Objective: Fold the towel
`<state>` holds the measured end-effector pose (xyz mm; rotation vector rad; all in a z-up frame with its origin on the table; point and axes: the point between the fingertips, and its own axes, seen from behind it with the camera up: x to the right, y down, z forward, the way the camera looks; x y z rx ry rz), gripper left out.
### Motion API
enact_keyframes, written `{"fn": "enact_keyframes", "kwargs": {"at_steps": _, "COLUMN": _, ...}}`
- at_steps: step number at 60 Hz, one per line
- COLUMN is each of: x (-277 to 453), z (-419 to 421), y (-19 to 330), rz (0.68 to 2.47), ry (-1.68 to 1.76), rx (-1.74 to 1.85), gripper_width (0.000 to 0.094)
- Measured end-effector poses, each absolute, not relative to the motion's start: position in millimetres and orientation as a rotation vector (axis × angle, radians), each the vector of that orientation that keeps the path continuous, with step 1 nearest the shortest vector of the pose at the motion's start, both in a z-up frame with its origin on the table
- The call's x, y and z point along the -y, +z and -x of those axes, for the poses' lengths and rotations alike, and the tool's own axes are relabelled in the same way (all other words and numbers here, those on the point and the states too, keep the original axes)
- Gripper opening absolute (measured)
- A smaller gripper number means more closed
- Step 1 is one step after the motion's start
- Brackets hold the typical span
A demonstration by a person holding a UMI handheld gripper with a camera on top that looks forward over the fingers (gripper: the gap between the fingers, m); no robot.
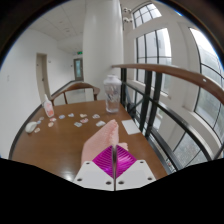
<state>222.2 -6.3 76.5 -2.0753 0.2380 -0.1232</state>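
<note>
Two-finger gripper (114, 165) with magenta pads: jaws pinched on pink cloth towel (103, 150), lifted over near edge of round wooden tabletop (60, 140). Step: fold in progress. Next: carry held edge across, release.

We count one wooden table (60, 140), one clear container (111, 94) on it. Small white pieces (72, 119) scattered there, too small to count.

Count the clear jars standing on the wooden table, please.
1. A clear jar stands at the far end of the wooden table, well beyond the gripper, whose fingers are closed on a pink towel. Small scattered items nearby are too tiny to identify.
</note>
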Motion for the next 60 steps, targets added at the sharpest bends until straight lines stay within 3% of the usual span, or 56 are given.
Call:
{"fn": "enact_keyframes", "kwargs": {"at_steps": 6, "x": 12, "z": -248, "y": 44, "rz": 2.147, "ry": -0.144, "rx": -0.247, "gripper_width": 0.0037}}
{"fn": "enact_keyframes", "kwargs": {"at_steps": 7, "x": 12, "z": -249, "y": 41, "rz": 2.152, "ry": -0.135, "rx": -0.253, "gripper_width": 0.0076}}
{"fn": "enact_keyframes", "kwargs": {"at_steps": 15, "x": 20, "z": -255, "y": 33, "rz": 2.158, "ry": -0.064, "rx": -0.302, "gripper_width": 0.0842}}
{"fn": "enact_keyframes", "kwargs": {"at_steps": 16, "x": 22, "z": -257, "y": 34, "rz": 2.157, "ry": -0.071, "rx": -0.302, "gripper_width": 0.0858}}
{"fn": "enact_keyframes", "kwargs": {"at_steps": 27, "x": 46, "z": -251, "y": 59, "rz": 2.111, "ry": -0.100, "rx": -0.271, "gripper_width": 0.0830}}
{"fn": "enact_keyframes", "kwargs": {"at_steps": 43, "x": 108, "z": -174, "y": 105, "rz": 2.046, "ry": -0.075, "rx": -0.117, "gripper_width": 0.0830}}
{"fn": "enact_keyframes", "kwargs": {"at_steps": 60, "x": 173, "z": -116, "y": 112, "rz": 2.034, "ry": -0.070, "rx": -0.008, "gripper_width": 0.0829}}
